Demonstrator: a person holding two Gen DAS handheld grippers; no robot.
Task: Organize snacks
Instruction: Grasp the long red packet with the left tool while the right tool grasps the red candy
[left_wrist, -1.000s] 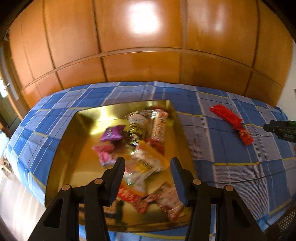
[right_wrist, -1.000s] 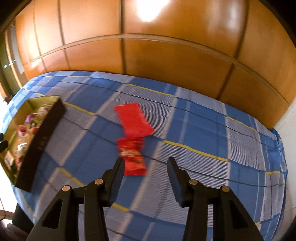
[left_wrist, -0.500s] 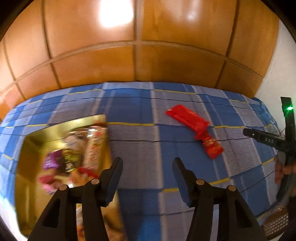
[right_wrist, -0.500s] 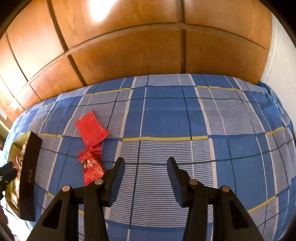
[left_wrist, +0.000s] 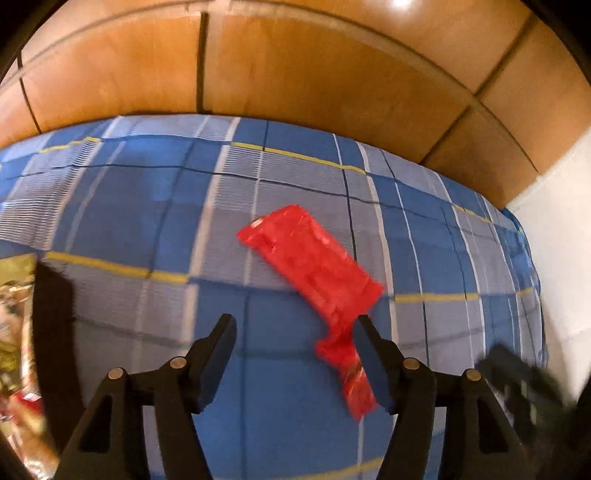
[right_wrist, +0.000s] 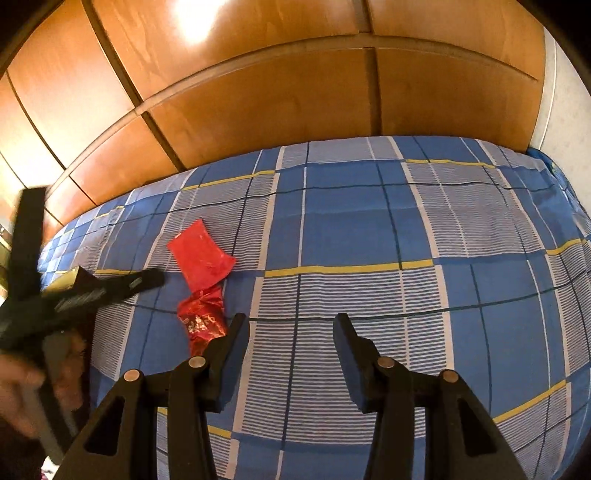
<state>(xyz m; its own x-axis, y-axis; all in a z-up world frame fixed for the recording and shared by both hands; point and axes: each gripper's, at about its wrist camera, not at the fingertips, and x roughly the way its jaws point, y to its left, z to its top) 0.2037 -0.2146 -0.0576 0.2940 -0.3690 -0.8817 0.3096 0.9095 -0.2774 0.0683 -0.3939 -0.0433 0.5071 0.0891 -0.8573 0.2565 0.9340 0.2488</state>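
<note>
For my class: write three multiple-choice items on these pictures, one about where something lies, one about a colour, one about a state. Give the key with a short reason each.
1. The red snack packet lies
A. on the checked cloth
B. in the tray
C. in a claw

2. The cloth's thin stripes are
A. green
B. yellow
C. pink

3. The right claw is
A. shut on the packet
B. open and empty
C. out of view

Key: A, the packet rests flat on the cloth, outside the gold tray; B, yellow lines cross the blue checks; B, only cloth shows between its fingers.

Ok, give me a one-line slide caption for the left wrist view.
Left gripper, jaws opening, above a red snack packet lying on the blue plaid cloth.
</note>
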